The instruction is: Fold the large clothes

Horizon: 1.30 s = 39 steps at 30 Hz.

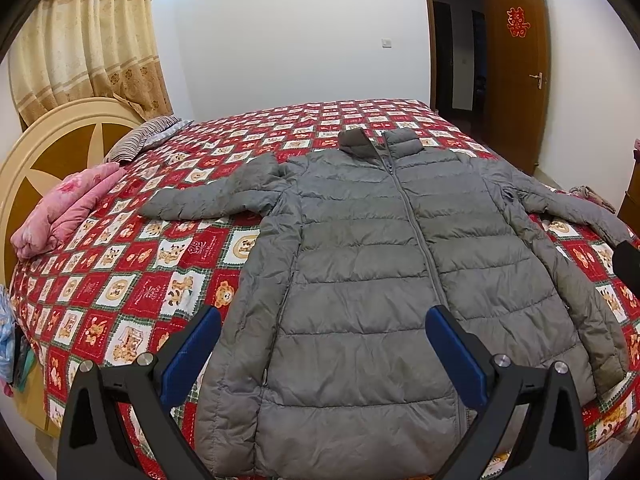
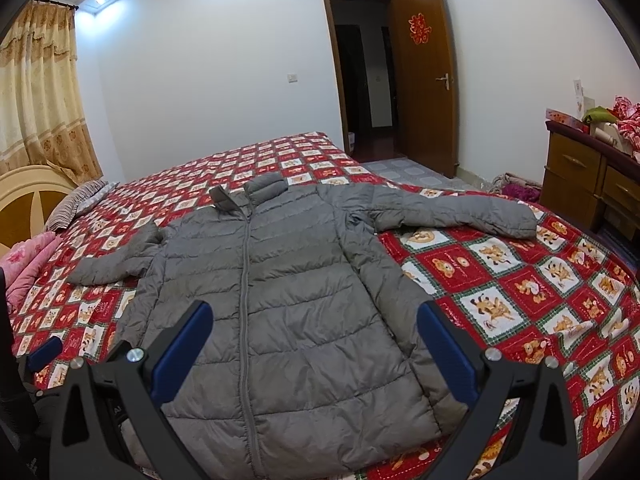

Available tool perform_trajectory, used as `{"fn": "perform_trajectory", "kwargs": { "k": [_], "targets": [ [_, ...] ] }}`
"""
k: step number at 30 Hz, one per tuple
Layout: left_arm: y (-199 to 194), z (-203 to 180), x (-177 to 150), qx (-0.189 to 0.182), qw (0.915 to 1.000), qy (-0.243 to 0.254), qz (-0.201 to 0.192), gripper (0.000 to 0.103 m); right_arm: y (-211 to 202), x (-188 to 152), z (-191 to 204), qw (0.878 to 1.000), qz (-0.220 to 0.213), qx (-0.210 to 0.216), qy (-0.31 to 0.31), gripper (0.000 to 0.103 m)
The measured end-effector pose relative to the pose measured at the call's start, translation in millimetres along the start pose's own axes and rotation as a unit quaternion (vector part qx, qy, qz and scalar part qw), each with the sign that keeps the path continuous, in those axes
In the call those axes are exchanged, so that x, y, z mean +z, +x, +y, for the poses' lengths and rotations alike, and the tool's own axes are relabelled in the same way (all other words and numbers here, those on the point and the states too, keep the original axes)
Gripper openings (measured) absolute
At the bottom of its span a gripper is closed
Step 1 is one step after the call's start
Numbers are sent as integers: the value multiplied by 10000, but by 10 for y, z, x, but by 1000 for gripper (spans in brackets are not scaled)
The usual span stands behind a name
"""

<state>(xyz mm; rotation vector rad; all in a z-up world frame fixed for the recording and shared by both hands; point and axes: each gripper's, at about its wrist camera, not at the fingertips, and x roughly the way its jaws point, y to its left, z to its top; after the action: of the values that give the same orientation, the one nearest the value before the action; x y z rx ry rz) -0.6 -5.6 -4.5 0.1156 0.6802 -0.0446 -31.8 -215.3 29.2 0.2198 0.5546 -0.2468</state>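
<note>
Left wrist view: the grey puffer jacket (image 1: 392,272) lies flat and zipped on the bed (image 1: 132,280), front up, its long axis running straight away from the jaws, hem nearest and collar far. The left gripper (image 1: 323,354) hovers with its jaws spread wide and empty, above the hem on the jacket's left half; the zip line passes just inside its right finger. The left sleeve (image 1: 212,200) stretches out sideways toward the pink quilt (image 1: 68,212), well ahead of the jaws.

In the right wrist view the right gripper (image 2: 314,350) is likewise wide open and holds nothing, poised over the hem on the other half, its right finger near the jacket's side edge. The right sleeve (image 2: 452,212) lies outstretched toward the dresser (image 2: 580,176), so the right hand is clearly the nearer one for it. Each sleeve appears to call for a forward reach on its own side, and nothing is folded yet.
</note>
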Motion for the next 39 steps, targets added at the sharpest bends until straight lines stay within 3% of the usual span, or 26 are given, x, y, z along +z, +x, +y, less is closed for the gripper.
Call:
{"fn": "perform_trajectory", "kwargs": {
  "k": [6,9,13,18,21,23,26,30,32,36,38,39],
  "targets": [
    [128,-4,61,-15,10000,38,59,102,148,2,15,9999,112,27,-53,103],
    [230,41,140,-245,9996,59,108,102,293,88,-82,9997,241,31,2,103],
    [469,268,336,-618,9978,-146,167,102,514,252,-460,9981,434,50,428,103],
    [950,500,708,-611,9981,90,75,102,883,584,-1219,9939,520,-345,905,103],
    [1269,622,899,-619,9979,200,38,102,1142,766,-1924,9840,521,-522,1621,101],
    [1519,700,987,-695,9974,163,83,102,1294,808,-2430,9687,511,-748,2312,94],
    [1957,805,1059,-757,9964,-99,360,102,1499,710,-3174,9327,434,-1069,3416,91],
    [2356,866,991,-700,9946,-548,535,102,1790,576,-3709,9066,470,-1532,3904,88],
    [2479,877,907,-742,9927,-776,555,102,1956,546,-3800,9025,605,-1587,3958,88],
    [2634,850,679,-779,9909,-948,558,102,2213,566,-3794,9004,817,-2113,3713,86],
    [2684,848,614,-815,9892,-993,705,102,2284,616,-3749,9061,859,-2253,3476,78],
    [2682,862,597,-861,9880,-1052,728,102,2302,641,-3708,9081,889,-2366,3338,69]
  ]
}}
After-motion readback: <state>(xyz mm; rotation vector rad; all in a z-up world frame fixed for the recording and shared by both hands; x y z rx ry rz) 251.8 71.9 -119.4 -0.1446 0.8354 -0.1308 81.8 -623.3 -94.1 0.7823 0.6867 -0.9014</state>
